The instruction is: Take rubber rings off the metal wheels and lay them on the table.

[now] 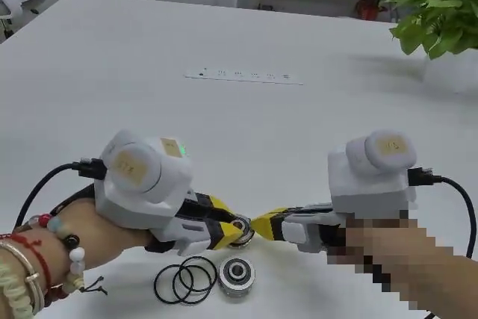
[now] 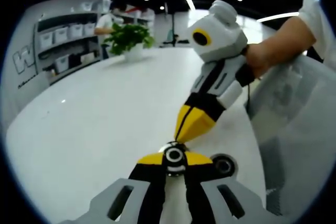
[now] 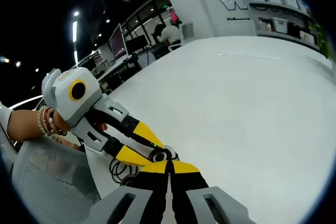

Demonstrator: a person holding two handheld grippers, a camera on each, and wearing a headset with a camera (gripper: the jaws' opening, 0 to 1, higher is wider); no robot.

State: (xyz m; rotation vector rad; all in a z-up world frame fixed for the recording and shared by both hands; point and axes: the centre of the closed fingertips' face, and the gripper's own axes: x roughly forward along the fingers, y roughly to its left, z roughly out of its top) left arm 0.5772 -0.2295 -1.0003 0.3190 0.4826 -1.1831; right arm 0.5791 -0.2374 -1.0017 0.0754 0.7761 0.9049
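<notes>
L hand-held gripper (image 1: 236, 232) on wheel (image 2: 174, 156) nr table (image 2: 105, 119) edge; room ahead

The left gripper (image 1: 233, 231) lies nearly level just above and behind the loose wheel (image 1: 237, 275), its jaws clamped on a second metal wheel (image 2: 174, 156). The right gripper (image 1: 259, 226) reaches in from the loose wheel's upper right with its jaws pressed together. Its tips touch the held wheel, though whether they pinch anything there is unclear. Bead bracelets (image 1: 52, 248) circle the left wrist.
</notes>
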